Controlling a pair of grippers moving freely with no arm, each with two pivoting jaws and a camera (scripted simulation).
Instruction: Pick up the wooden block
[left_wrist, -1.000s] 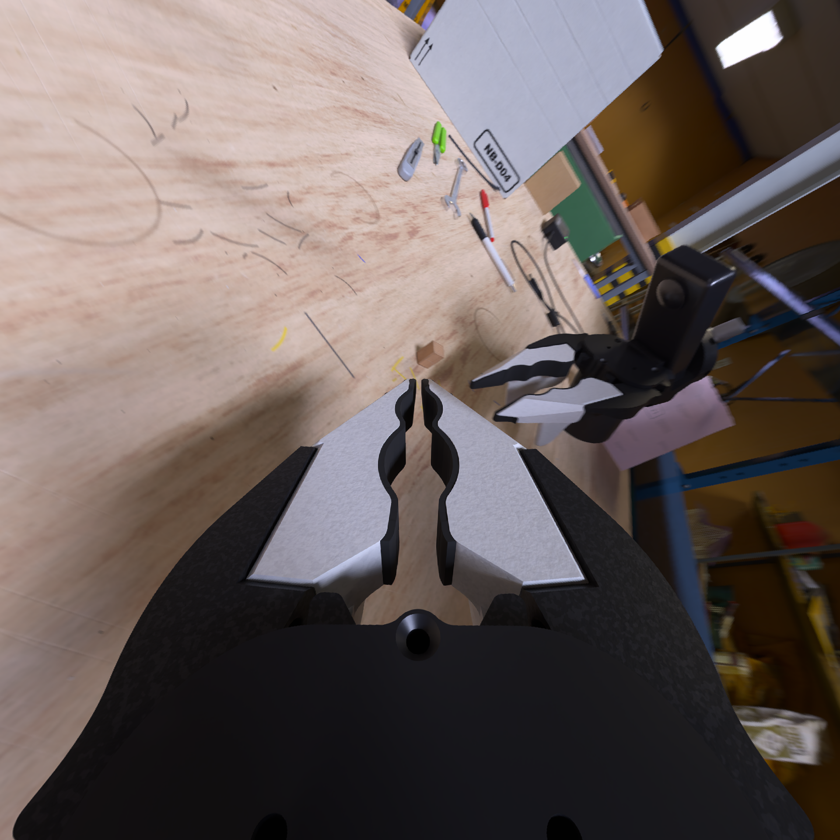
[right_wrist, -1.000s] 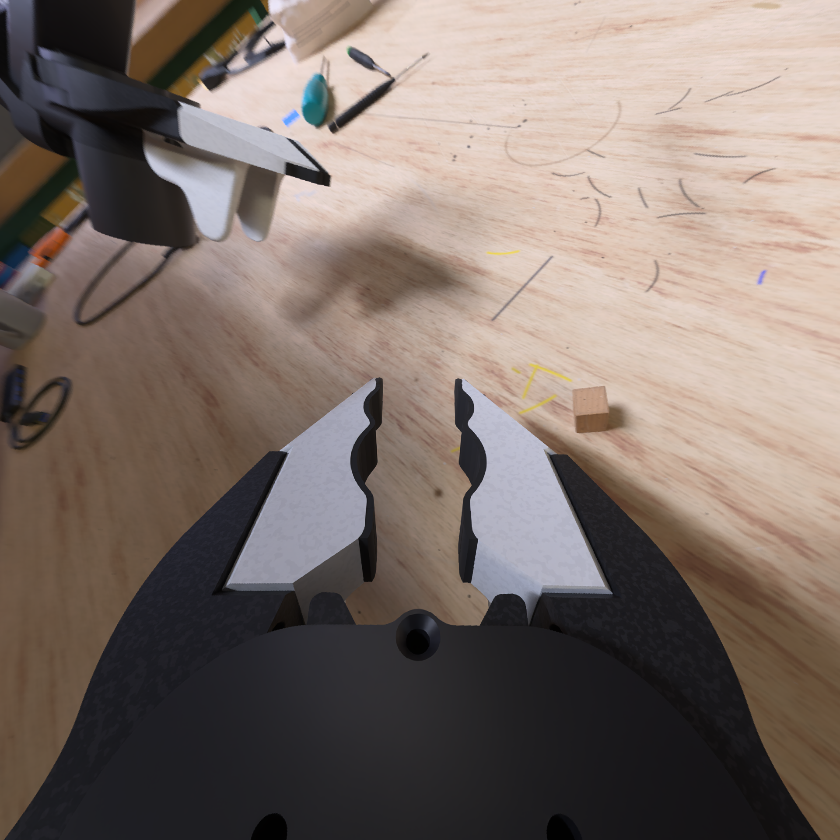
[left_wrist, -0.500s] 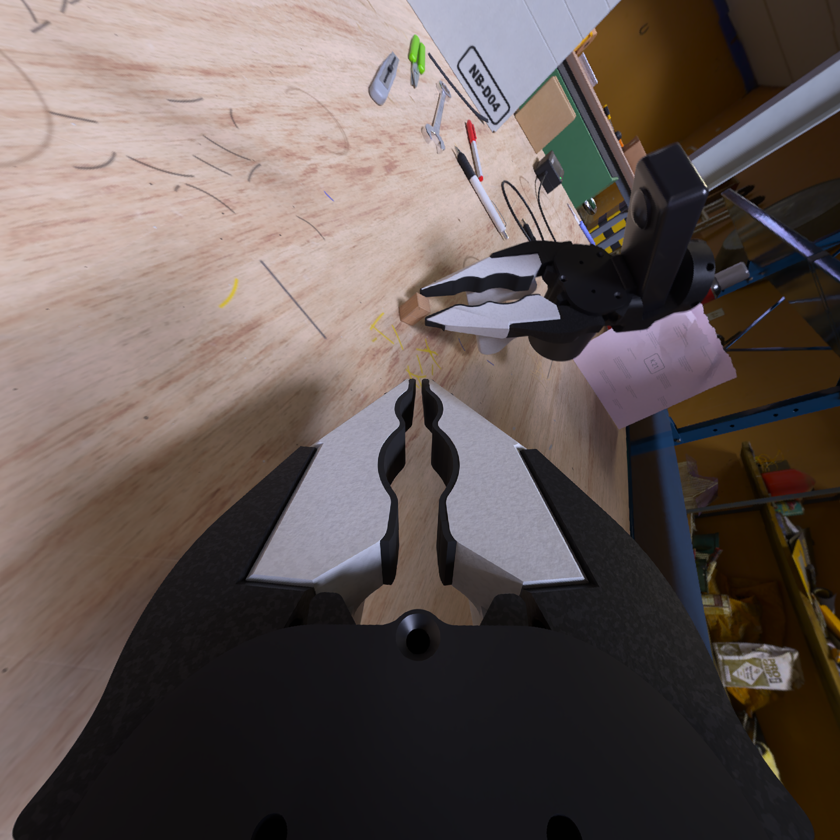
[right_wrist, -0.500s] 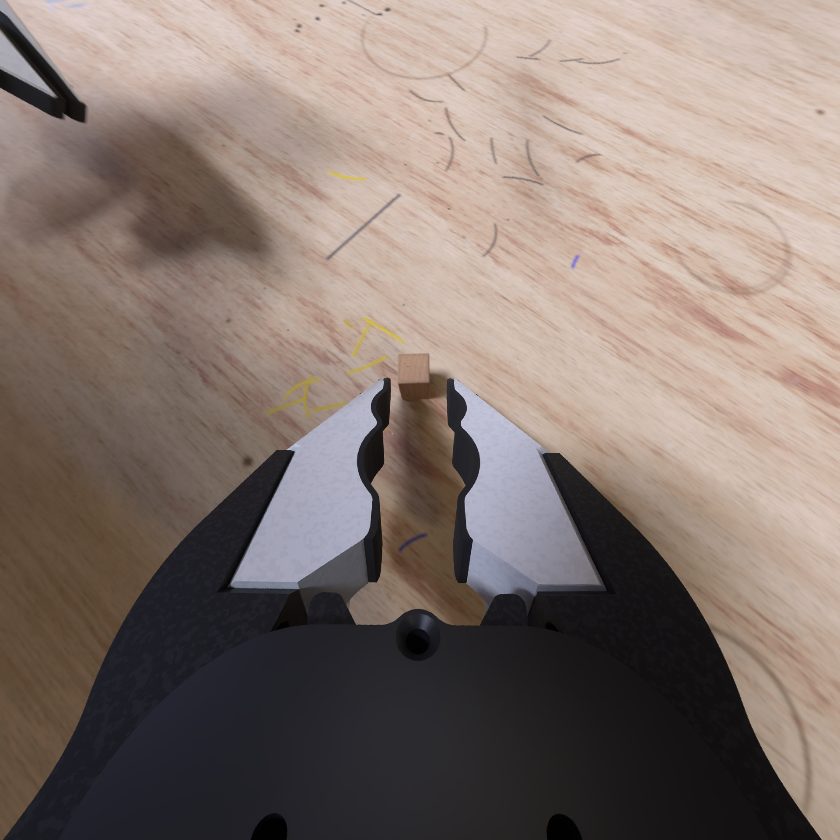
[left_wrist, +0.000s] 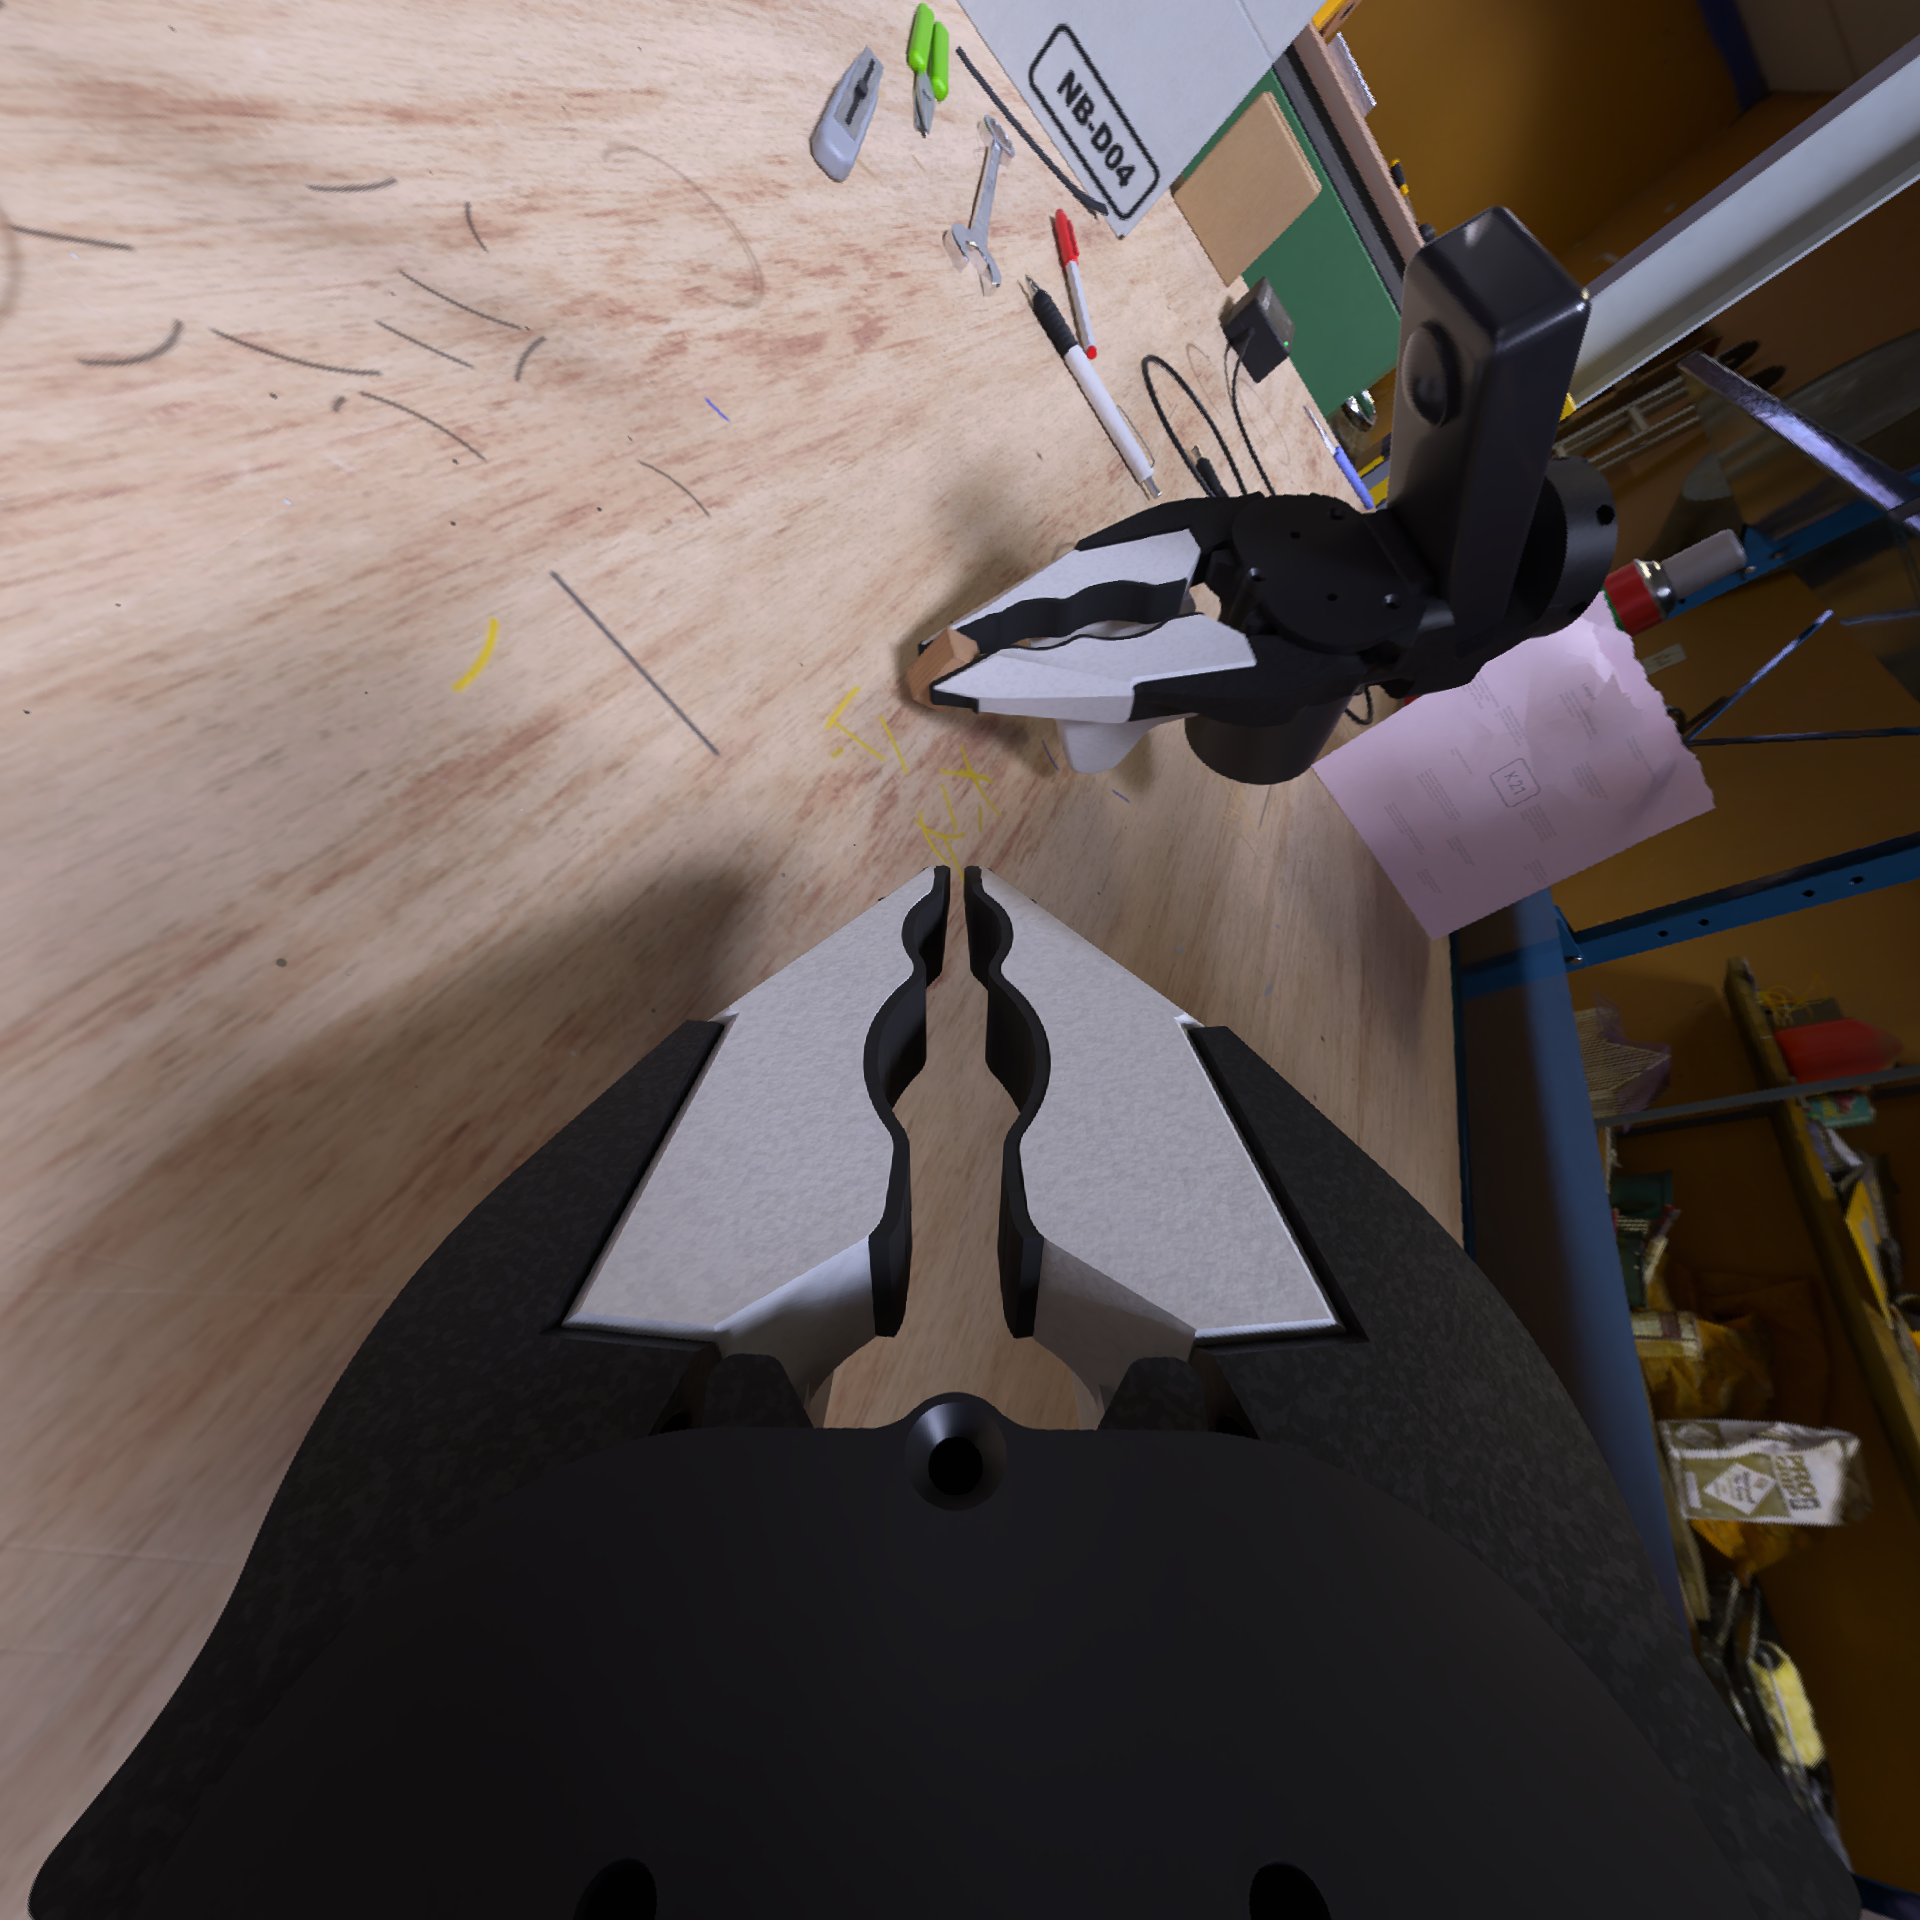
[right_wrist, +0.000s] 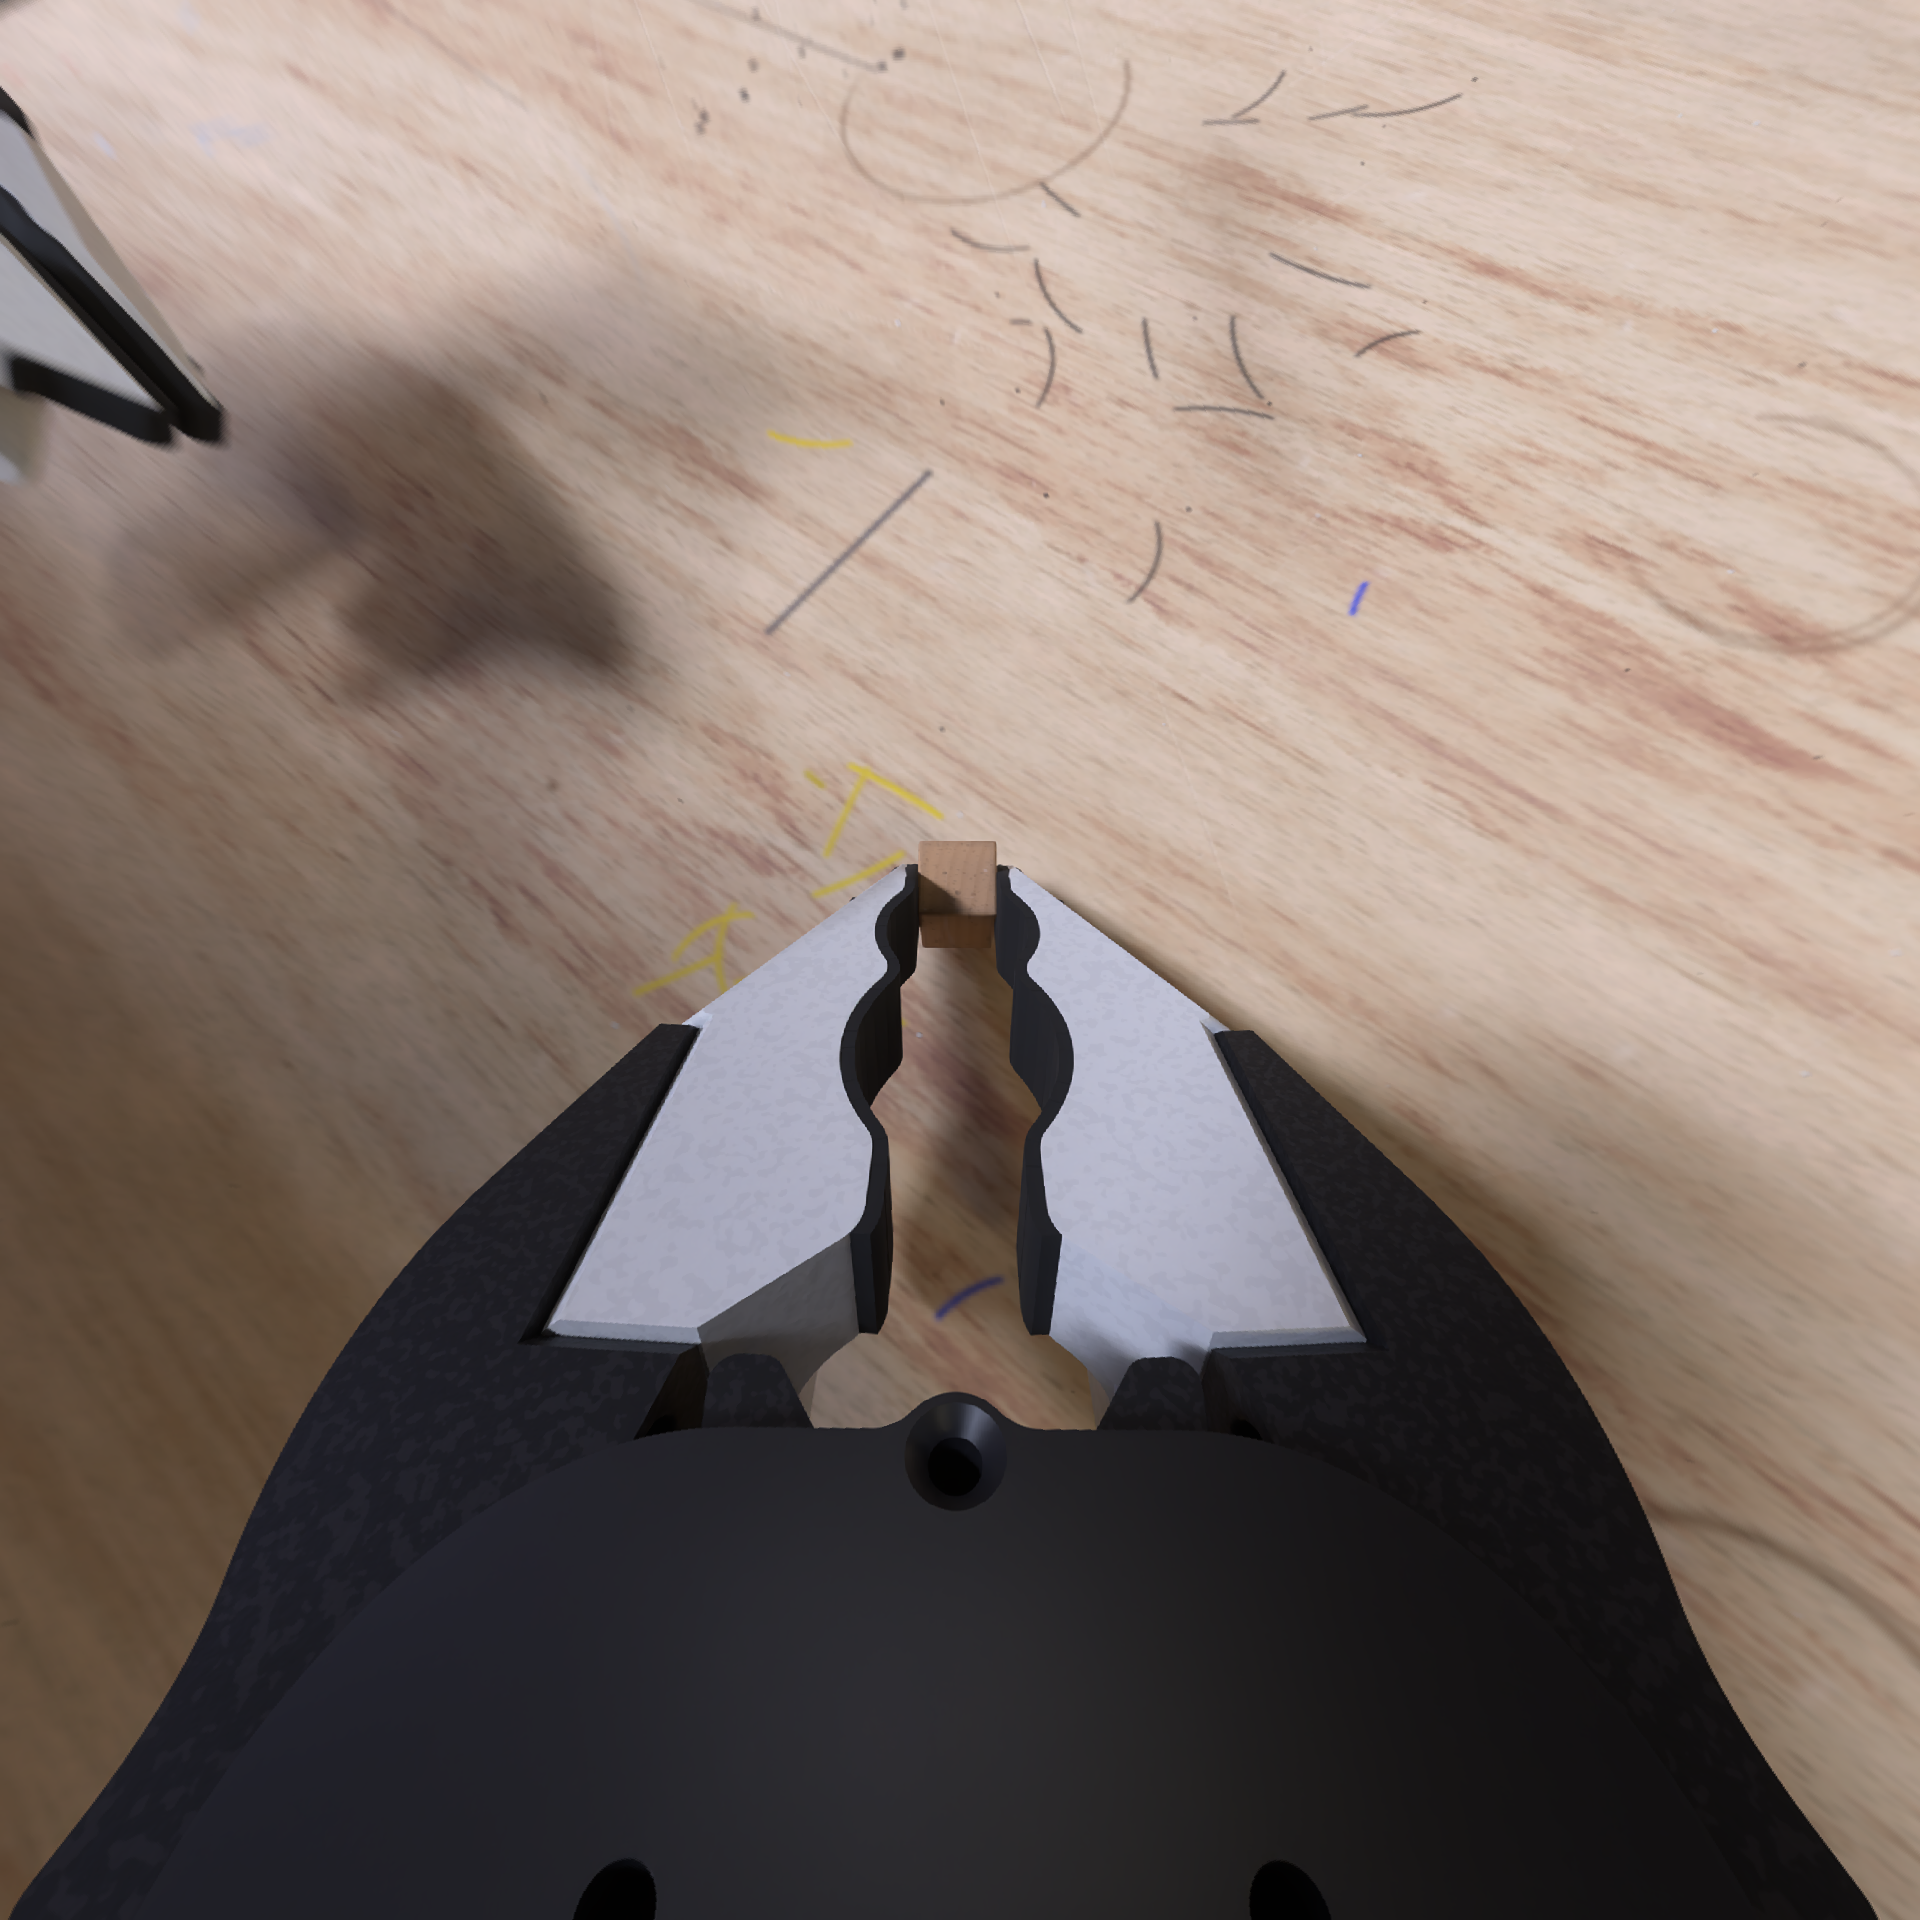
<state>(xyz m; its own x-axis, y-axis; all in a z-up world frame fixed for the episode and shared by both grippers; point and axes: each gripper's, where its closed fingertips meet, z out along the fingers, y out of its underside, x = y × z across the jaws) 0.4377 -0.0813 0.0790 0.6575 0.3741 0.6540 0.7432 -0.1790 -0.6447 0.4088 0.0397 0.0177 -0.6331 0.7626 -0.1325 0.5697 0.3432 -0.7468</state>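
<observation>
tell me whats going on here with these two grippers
The right hand-held gripper has its fingertips on either side of the small wooden block, which sits on the scuffed plywood bench beside some yellow marks. The fingers look closed against the block, though it does not look lifted yet. The left hand-held gripper is nearly shut, holds nothing and hangs nearby, pointed toward the same spot.
</observation>
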